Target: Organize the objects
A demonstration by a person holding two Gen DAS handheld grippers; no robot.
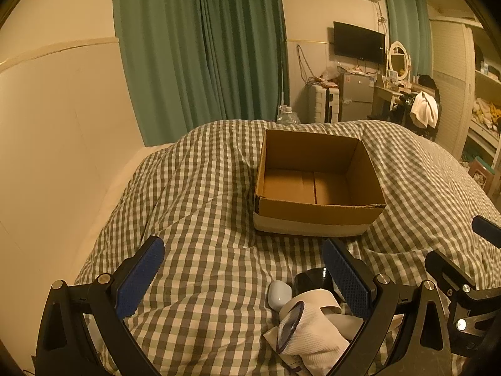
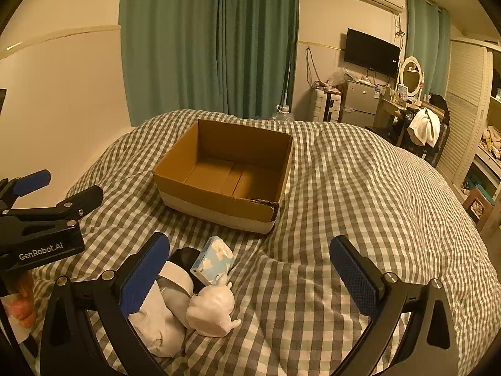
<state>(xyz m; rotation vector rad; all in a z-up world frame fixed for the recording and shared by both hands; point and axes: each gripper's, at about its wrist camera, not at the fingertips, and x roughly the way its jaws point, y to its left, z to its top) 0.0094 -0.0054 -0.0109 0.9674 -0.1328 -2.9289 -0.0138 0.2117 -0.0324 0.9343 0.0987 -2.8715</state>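
Note:
An open, empty cardboard box (image 1: 316, 216) (image 2: 216, 202) sits on the checked bed cover. A small pile lies in front of it: a white sock (image 1: 310, 332) (image 2: 156, 329), a black cup (image 1: 310, 279) (image 2: 184, 258), a small white case (image 1: 279, 294), a blue tissue pack (image 2: 213, 260) and a white animal figurine (image 2: 214, 308). My left gripper (image 1: 247, 269) is open and empty, with the pile by its right finger. My right gripper (image 2: 250, 269) is open and empty, with the pile by its left finger.
The checked duvet (image 1: 203, 219) covers the whole bed. A cream wall runs along the left. Green curtains (image 1: 200, 47), a water bottle (image 1: 286, 116), a fridge, a dressing table and shelves stand beyond the bed. The left gripper's body (image 2: 40, 228) shows at the right wrist view's left edge.

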